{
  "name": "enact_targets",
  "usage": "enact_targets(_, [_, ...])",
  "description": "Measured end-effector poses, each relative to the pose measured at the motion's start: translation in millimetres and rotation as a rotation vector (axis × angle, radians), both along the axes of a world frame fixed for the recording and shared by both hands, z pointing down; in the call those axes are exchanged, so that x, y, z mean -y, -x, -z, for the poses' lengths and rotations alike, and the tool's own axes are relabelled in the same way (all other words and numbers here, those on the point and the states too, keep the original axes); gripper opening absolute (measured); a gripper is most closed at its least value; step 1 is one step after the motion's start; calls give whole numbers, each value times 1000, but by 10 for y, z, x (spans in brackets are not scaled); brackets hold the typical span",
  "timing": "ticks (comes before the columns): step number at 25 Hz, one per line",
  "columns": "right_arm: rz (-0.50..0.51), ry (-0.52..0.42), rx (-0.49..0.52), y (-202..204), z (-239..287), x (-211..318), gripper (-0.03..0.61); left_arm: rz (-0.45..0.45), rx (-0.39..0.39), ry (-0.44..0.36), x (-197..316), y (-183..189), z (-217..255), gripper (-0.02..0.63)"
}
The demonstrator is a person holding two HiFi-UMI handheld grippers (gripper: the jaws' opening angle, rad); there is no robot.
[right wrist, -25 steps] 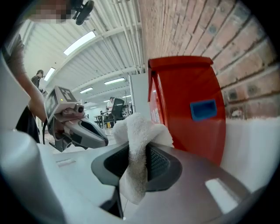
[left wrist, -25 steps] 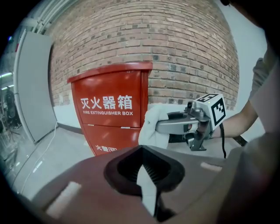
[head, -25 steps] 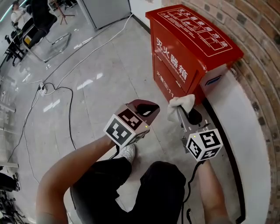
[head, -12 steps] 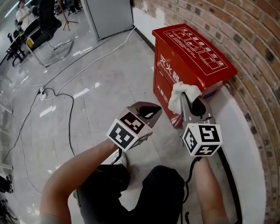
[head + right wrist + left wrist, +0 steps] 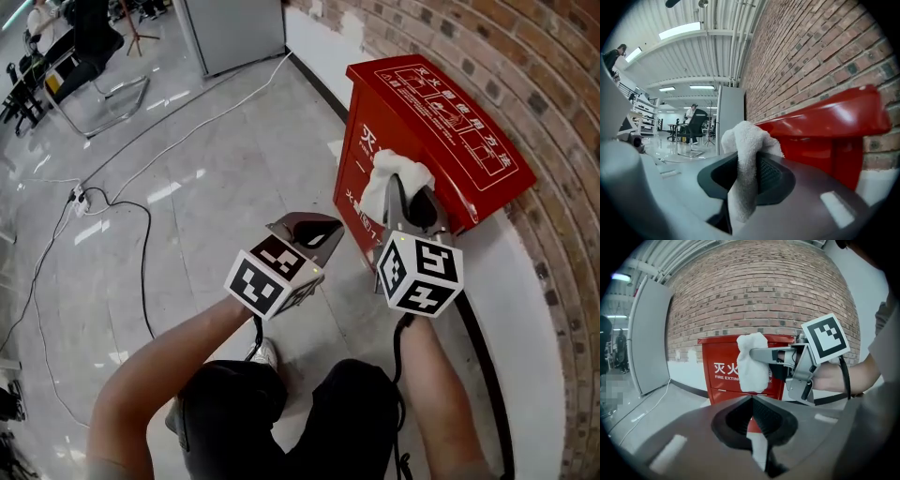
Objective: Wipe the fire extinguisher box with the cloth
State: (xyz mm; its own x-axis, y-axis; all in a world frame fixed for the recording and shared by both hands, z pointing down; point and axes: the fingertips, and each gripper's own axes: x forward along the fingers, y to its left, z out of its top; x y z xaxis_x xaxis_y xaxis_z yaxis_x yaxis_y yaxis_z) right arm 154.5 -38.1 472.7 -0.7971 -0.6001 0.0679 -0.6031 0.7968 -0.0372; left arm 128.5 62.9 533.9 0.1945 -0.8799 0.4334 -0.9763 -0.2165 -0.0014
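- My right tongs are clenched on the white terry cloth. The right gripper view shows the cloth pinched between the two dark pads, one fold bunched above them and a tail hanging below.
- My left tongs are closed on nothing. In the left gripper view their ribbed pads meet along a line with only floor and box showing past them.
- The red fire extinguisher box stands on the floor against the brick wall, its sloped lid facing up.
- The cloth sits at the upper front edge of the box, just under the lid's lip. I cannot tell whether it is actually touching the red metal.
- On the front of the box I read white Chinese characters beginning 灭火. Below them is "FIRE EXTING", with the rest hidden behind the cloth.
- The lid carries a white-outlined panel of small diagrams and a row of white characters, too small for me to read.
- Each of my tongs carries a cube with black-and-white square markers.
- White and black cables trail over the glossy grey floor to my left, well apart from the box.
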Motion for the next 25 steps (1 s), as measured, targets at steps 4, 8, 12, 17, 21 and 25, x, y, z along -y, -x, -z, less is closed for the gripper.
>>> enact_targets(4, [-46,-9,-5,381,-21,183,114,8,-8,-10,106,358,-101,0])
enact_targets(8, [-56,-23,-11,789,5,344,114,5,-6,-36,234,720,-144,0])
enact_targets(12, [-61,-28,-31,1206,-9,482,114,2,-27,-44,300,995,-237,0])
enact_targets(17, [-76,-51,-73,1700,-59,667,112,-13,-18,-35,248,1276,-346,0])
enact_targets(21, [-99,-45,-102,1953,-160,762,112,-25,-6,-9,142,1445,-468,0])
enact_targets(25, [-97,-24,-157,2064,-530,782,112,-11,-20,10,59,1554,-568,0])
